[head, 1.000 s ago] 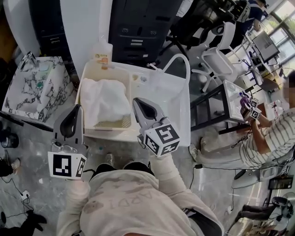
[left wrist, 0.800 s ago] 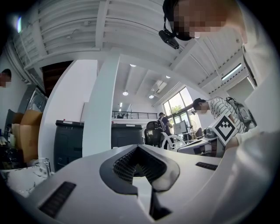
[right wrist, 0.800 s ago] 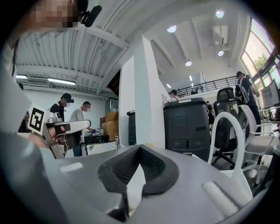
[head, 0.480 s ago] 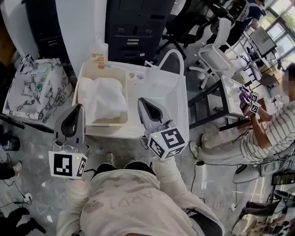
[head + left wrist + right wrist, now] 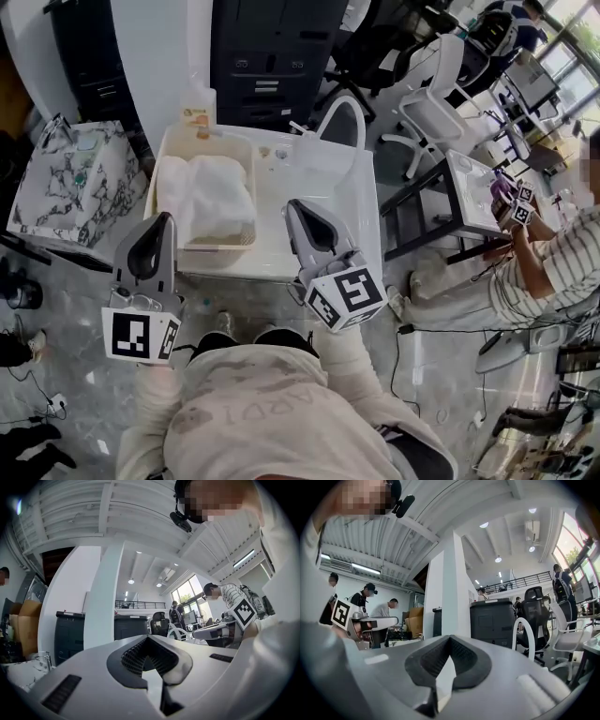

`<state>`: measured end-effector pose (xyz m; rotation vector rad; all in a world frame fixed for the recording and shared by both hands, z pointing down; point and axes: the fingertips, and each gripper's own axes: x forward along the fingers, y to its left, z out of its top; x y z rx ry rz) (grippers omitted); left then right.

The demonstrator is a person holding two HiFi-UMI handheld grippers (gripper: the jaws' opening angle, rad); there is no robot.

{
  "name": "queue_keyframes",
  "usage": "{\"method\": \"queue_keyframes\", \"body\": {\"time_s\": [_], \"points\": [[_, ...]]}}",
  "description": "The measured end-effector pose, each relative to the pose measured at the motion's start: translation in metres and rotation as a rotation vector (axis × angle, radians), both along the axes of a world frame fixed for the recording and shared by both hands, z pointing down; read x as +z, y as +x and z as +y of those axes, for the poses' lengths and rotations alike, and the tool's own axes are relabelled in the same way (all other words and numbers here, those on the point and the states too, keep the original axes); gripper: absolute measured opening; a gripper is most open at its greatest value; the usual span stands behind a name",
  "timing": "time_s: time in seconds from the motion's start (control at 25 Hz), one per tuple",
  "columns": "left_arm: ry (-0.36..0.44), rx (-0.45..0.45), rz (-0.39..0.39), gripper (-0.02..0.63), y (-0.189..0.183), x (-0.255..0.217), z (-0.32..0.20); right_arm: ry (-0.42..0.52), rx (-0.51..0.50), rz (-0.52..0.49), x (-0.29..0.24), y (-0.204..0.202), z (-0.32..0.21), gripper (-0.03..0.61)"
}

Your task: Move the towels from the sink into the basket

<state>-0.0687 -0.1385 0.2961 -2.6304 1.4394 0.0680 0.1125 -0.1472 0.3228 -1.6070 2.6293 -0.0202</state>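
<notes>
White towels [image 5: 214, 190] lie heaped in the beige basket [image 5: 217, 246], which sits in the left part of the white sink [image 5: 323, 202]. No towel shows in the sink's bare right part. My left gripper [image 5: 161, 219] hangs at the sink's near left corner, shut and empty. My right gripper [image 5: 293, 205] is over the sink's near middle, also shut with nothing in it. Both gripper views point up into the room. In them the left gripper [image 5: 147, 638] and the right gripper [image 5: 450, 638] have their jaws together, and no towel shows.
An arched white faucet [image 5: 343, 111] rises at the sink's back, with a soap bottle [image 5: 199, 109] at the back left. A marble-patterned box [image 5: 70, 183] stands to the left. To the right are office chairs [image 5: 441, 103], a small table [image 5: 473, 192] and a seated person [image 5: 553, 267].
Both grippers stay shut and empty. The right one has drifted a little to the right and nearer to me. The sink now sits slightly higher in the head view.
</notes>
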Motion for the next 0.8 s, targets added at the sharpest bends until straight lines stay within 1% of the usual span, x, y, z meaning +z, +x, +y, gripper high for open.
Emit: {"method": "queue_keyframes", "body": {"time_s": [0.24, 0.8], "points": [[-0.001, 0.003, 0.006, 0.005, 0.000, 0.002, 0.006, 0.010, 0.012, -0.013, -0.002, 0.002, 0.007, 0.011], [0.010, 0.000, 0.012, 0.005, -0.003, -0.002, 0.010, 0.023, 0.007, -0.010, -0.006, -0.003, 0.011, 0.011]]}}
